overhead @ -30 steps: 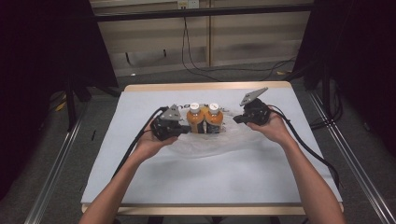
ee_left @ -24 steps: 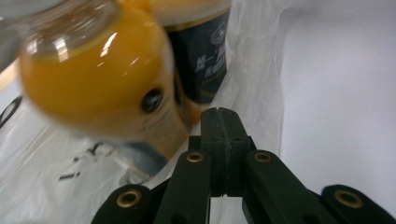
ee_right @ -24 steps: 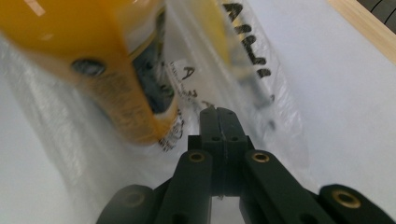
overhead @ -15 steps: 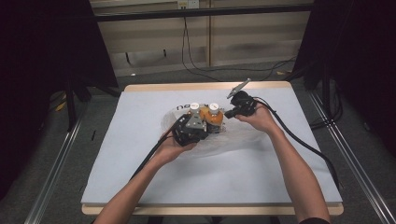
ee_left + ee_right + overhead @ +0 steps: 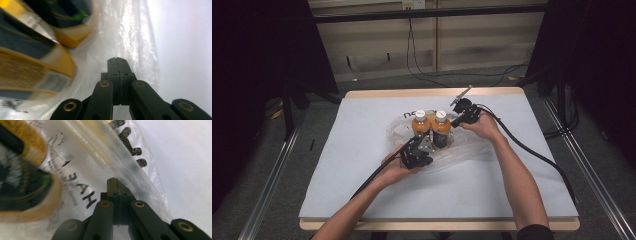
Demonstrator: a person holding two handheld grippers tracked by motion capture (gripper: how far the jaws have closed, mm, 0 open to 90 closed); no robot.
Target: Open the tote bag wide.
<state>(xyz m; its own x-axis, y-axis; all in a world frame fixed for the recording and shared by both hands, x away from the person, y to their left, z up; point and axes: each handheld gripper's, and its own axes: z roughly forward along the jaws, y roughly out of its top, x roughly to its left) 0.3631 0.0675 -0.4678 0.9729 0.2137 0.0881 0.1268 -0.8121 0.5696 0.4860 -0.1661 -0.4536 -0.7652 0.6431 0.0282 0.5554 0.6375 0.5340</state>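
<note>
While swinging in from the left flank over the last second, left gripper (image 5: 416, 152) now low at the near side of the bottles, jaws pressed together, seemingly pinching the clear plastic bag (image 5: 130, 32). Right gripper (image 5: 460, 112) pulled in tighter at the far right side, jaws closed too, apparently on printed bag film. Just beyond each claw: two orange bottles (image 5: 432, 129), upright, touching, inside the bag. Probably opposite edges taken for lifting or pulling the bag off. White table (image 5: 362, 125) beyond.
</note>
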